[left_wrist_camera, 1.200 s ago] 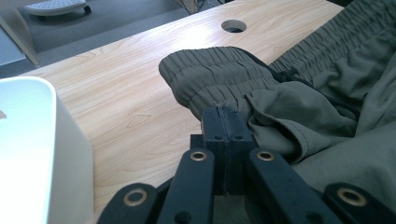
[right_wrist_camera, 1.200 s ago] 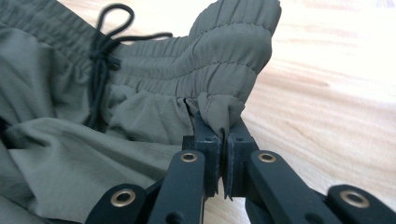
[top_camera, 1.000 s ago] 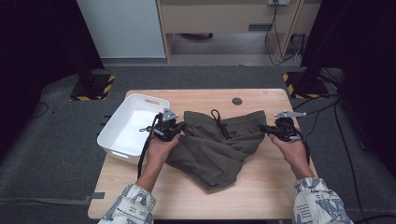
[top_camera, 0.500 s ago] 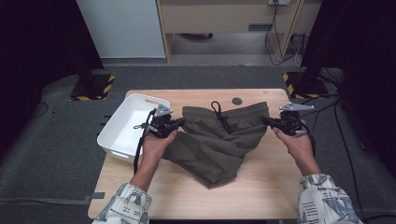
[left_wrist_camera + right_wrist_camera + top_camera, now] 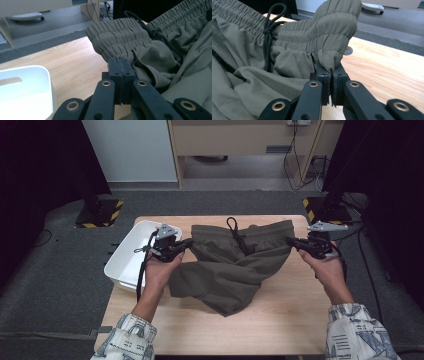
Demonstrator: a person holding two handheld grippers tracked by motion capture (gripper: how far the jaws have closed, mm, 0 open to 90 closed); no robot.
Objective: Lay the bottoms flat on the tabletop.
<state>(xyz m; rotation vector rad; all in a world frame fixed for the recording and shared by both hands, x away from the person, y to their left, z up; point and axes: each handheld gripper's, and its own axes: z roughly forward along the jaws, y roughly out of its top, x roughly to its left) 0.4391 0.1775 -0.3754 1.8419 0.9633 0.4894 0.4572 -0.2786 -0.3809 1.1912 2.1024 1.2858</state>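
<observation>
A pair of olive green shorts (image 5: 230,265) with an elastic waistband and a black drawstring (image 5: 236,234) hangs stretched over the wooden table (image 5: 290,320). My left gripper (image 5: 186,243) is shut on the waistband's left end (image 5: 117,47). My right gripper (image 5: 294,241) is shut on the waistband's right end (image 5: 329,40). The waistband is pulled taut between the two, and the legs droop onto the table toward the person. In the left gripper view the jaws are pressed together with fabric (image 5: 140,57) bunched at their tips. The right gripper view has fabric (image 5: 327,60) pinched between the closed jaws.
A white rectangular bin (image 5: 131,255) sits at the table's left edge, close to my left hand. A small dark round object (image 5: 348,50) lies on the table behind the shorts. Yellow-black striped stand bases (image 5: 100,215) flank the table on the floor.
Both grippers have moved away from the person and farther apart, carrying the waistband toward the table's far edge and pulling it straighter. The shorts' legs have slid along.
</observation>
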